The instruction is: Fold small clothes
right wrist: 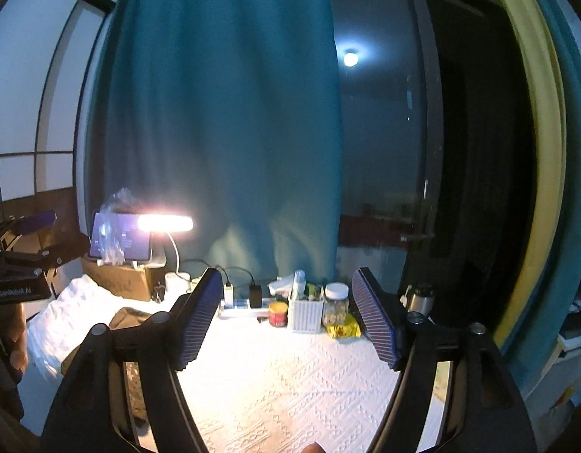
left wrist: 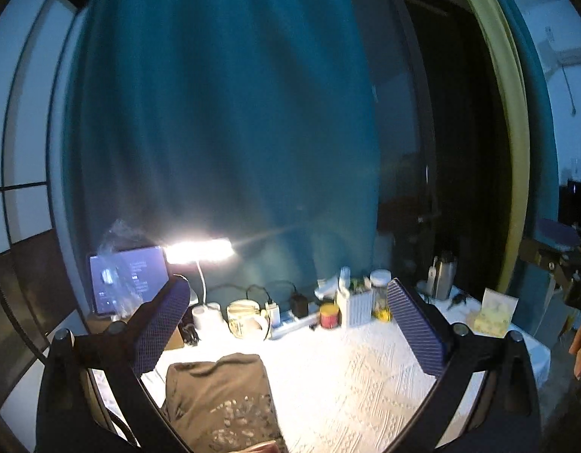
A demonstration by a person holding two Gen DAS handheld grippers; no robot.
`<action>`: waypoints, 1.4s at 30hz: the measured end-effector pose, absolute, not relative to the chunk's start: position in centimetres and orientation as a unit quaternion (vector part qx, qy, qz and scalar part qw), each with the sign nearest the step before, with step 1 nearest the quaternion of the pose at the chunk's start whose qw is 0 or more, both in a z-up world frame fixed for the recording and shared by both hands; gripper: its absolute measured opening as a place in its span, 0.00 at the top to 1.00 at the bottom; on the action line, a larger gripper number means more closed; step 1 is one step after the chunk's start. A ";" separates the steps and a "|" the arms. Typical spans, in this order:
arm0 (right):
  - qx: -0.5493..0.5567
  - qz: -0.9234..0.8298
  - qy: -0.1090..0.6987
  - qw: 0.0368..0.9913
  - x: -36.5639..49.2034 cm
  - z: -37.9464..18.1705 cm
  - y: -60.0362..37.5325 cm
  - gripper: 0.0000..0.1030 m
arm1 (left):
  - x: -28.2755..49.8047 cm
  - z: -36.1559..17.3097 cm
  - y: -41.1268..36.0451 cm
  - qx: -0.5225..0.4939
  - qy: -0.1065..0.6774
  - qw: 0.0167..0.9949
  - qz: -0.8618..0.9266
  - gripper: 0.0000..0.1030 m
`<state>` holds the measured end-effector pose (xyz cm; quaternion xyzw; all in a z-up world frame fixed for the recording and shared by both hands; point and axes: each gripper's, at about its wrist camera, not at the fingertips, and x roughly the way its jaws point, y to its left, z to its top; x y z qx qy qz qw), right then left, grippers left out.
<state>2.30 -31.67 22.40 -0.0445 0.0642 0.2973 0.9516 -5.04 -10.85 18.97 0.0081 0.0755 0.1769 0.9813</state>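
Both grippers up off the table, pointing at the curtain (left wrist: pixel 222 113) w/ nothing held: left gripper (left wrist: pixel 290 324) jaws spread wide, empty; right gripper (right wrist: pixel 286 321) same. Brown garment (left wrist: pixel 218 400) lies folded on the white tablecloth (left wrist: pixel 347 370), near-left. Looks like a fold just finished; next prob. needs another piece or a tidy-up. Garment's near edge cut off, print blurry; in right view it's mostly behind the finger.
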 end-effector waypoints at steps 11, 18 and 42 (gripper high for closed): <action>-0.027 0.303 0.021 0.953 -0.1 24.9 -31.7 0.26 | -8.4 20.9 -8.7 0.006 0.016 0.977 0.215 0.00; -0.016 0.303 0.000 0.953 -0.7 26.3 -31.3 0.26 | -10.0 21.1 -7.2 0.006 0.000 0.973 0.229 0.00; -0.018 0.304 0.026 0.952 1.3 25.3 -28.5 0.26 | -9.4 18.4 -3.7 -0.010 0.039 0.971 0.235 0.00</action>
